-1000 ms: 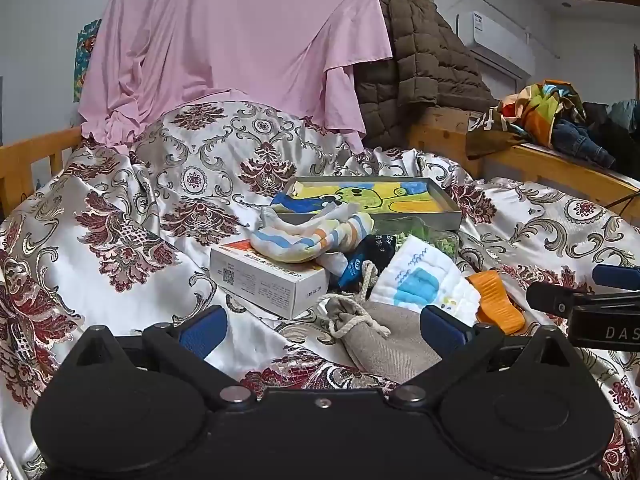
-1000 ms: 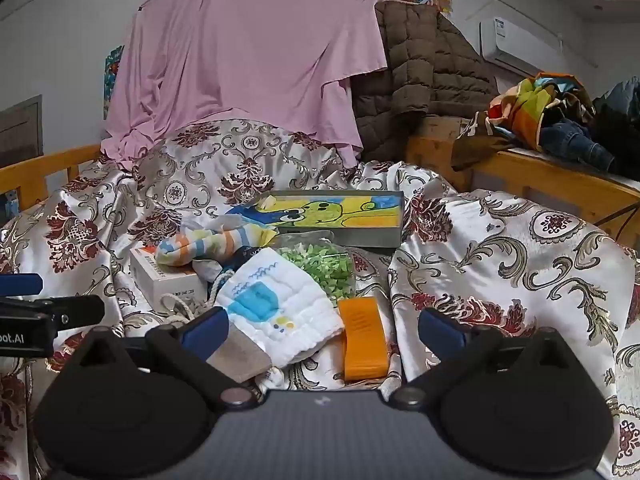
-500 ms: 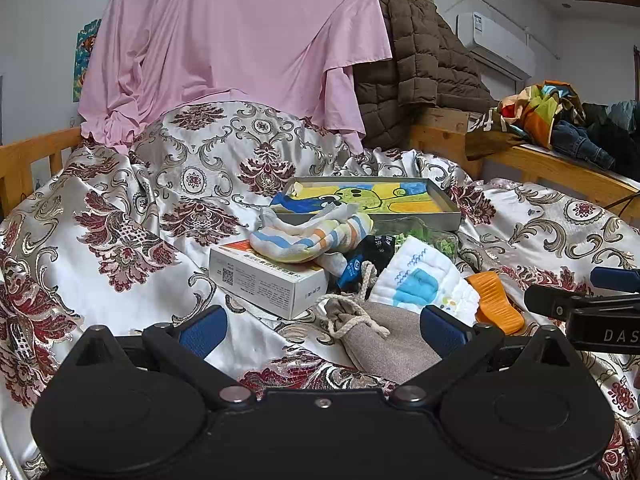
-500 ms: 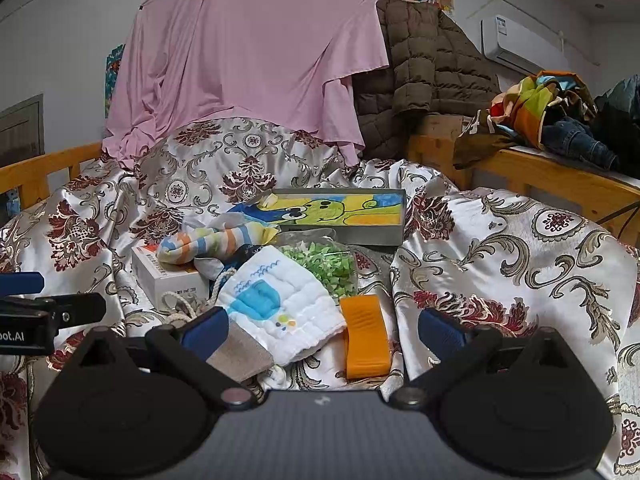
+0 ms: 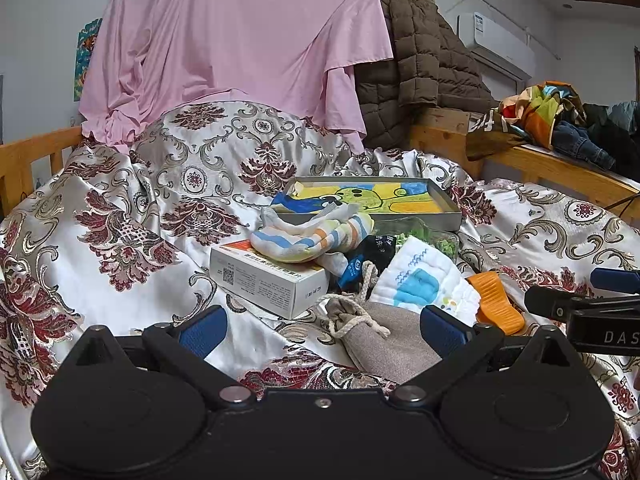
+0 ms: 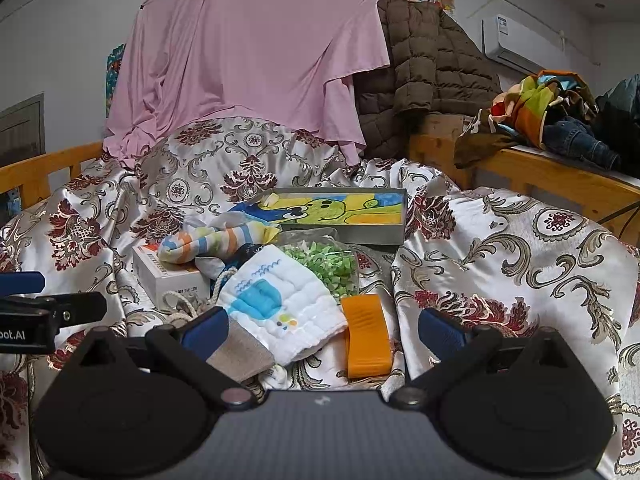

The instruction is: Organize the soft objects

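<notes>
Both the left gripper (image 5: pixel 322 326) and the right gripper (image 6: pixel 323 326) hover low over the bed with jaws spread, holding nothing. Nothing looks sorted yet; this seems the approach step. Nearest lies the grey drawstring pouch (image 5: pixel 386 338), the white washcloth (image 6: pixel 276 306) overlapping it; the next move probably calls for closing on one of them. Beyond, striped socks (image 5: pixel 308 236) rest on a white box (image 5: pixel 266 280), before a cartoon tray (image 5: pixel 372 200). A floral satin bedspread (image 6: pixel 500 256) covers the bed; pink cloth (image 5: pixel 236 48) hangs behind.
</notes>
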The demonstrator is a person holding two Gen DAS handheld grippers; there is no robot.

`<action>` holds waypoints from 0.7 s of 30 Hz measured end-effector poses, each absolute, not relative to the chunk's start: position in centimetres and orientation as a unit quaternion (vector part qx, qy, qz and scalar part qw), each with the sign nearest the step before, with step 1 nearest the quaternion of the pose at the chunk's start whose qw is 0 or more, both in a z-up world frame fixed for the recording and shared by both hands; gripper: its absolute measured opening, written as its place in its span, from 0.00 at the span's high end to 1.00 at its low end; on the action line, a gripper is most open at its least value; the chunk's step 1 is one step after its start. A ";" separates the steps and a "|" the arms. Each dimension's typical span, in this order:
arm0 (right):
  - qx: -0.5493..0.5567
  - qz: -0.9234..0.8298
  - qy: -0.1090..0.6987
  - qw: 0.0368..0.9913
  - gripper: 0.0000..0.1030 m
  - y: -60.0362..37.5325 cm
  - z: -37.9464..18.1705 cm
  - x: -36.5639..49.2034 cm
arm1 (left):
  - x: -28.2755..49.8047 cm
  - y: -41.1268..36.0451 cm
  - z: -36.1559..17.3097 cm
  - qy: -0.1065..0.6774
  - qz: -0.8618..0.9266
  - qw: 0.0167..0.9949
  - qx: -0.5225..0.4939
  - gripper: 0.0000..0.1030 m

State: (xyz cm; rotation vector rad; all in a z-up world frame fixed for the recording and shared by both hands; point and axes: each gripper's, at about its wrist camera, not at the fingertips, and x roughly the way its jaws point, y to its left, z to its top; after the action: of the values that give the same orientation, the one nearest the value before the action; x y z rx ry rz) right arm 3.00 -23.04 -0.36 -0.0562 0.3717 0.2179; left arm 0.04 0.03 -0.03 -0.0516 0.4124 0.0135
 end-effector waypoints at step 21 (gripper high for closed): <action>-0.028 0.109 0.186 0.976 0.00 -22.8 -0.5 3.0 | 0.0 0.1 0.0 0.205 0.007 0.978 -0.026 0.01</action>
State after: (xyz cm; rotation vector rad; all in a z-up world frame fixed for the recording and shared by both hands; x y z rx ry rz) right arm 2.97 -22.79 -0.48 -0.0571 0.3747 0.2193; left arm 0.04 0.05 -0.03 -0.0528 0.4121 0.0139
